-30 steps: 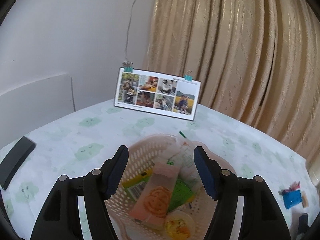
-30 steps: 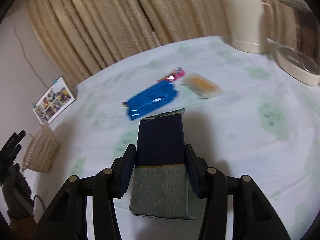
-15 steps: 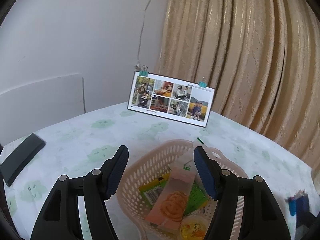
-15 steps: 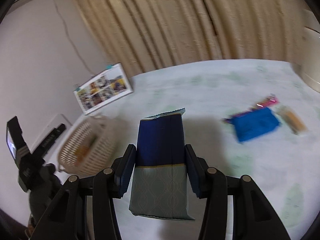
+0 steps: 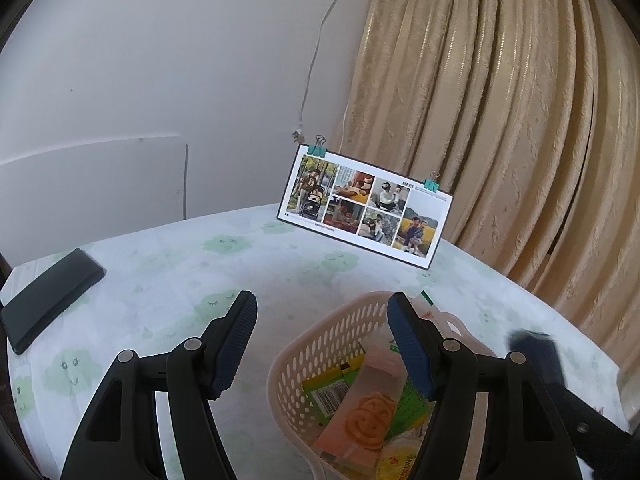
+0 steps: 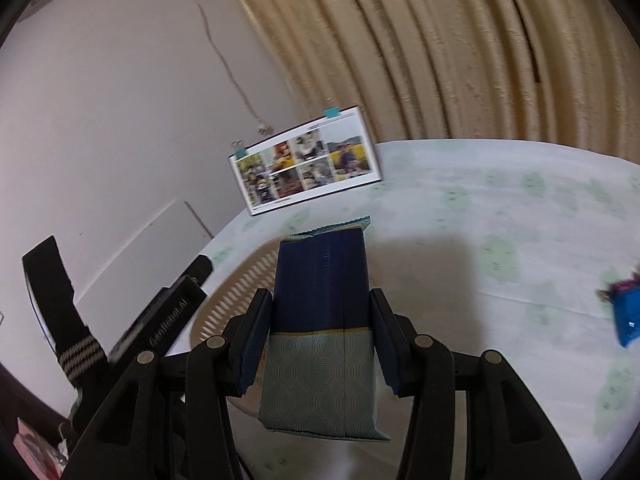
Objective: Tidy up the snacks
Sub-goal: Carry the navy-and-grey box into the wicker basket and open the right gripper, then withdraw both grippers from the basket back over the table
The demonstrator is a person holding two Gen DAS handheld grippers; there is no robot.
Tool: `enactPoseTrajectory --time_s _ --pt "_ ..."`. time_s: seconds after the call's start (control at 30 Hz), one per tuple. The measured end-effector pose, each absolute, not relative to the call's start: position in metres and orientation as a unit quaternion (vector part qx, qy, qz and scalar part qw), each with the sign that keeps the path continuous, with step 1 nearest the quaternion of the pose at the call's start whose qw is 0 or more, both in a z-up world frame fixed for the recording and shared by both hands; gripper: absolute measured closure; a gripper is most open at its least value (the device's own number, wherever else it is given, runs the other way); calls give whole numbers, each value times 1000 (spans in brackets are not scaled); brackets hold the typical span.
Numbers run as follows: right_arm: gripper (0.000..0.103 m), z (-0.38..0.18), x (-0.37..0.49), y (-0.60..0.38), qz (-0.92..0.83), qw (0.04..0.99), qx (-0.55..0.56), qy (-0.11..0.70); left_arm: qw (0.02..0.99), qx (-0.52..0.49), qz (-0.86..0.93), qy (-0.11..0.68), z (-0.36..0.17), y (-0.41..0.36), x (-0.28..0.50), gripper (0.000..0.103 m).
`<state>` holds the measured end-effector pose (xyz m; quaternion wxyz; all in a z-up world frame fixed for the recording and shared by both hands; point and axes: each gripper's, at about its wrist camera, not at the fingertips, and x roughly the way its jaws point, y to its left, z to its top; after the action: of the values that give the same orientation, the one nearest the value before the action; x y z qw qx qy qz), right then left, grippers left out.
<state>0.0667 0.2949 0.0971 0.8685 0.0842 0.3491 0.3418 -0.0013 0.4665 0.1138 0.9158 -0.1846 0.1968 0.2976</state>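
A navy-and-grey snack packet stood clamped between the two pads of the right tongs at the centre of the right wrist frame, its crimped top edge pointing up toward the middle of the picture. Just behind the packet, partly hidden by it, curved the perforated wall of a beige basket, with the counter and its pale green-patterned cloth spreading to the right. At the right edge of that frame lay a blurred blue packet on the cloth. In the left wrist frame the left tongs were spread wide and held nothing, their right pad over the basket in the lower centre. Inside the basket lay a peach packet with a smiley design, a green packet with a barcode and a yellow-lidded cup at the bottom edge. A dark blurred shape at the lower right of that frame could not be identified. A photo calendar held by binder clips stood at centre frame, before a gold curtain, and a black flat case lay at the left edge.
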Motion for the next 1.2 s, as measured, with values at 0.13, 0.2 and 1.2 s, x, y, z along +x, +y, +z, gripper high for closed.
enactPoseTrajectory --time_s 0.13,0.2,1.2 --pt "54 93 71 309 349 864 87 352 915 -188 299 196 114 468 -2 35" --pt "52 92 75 311 349 863 97 352 914 -193 300 195 114 470 -3 35" --pt "50 64 79 265 291 874 126 367 922 -174 282 199 113 460 1 34"
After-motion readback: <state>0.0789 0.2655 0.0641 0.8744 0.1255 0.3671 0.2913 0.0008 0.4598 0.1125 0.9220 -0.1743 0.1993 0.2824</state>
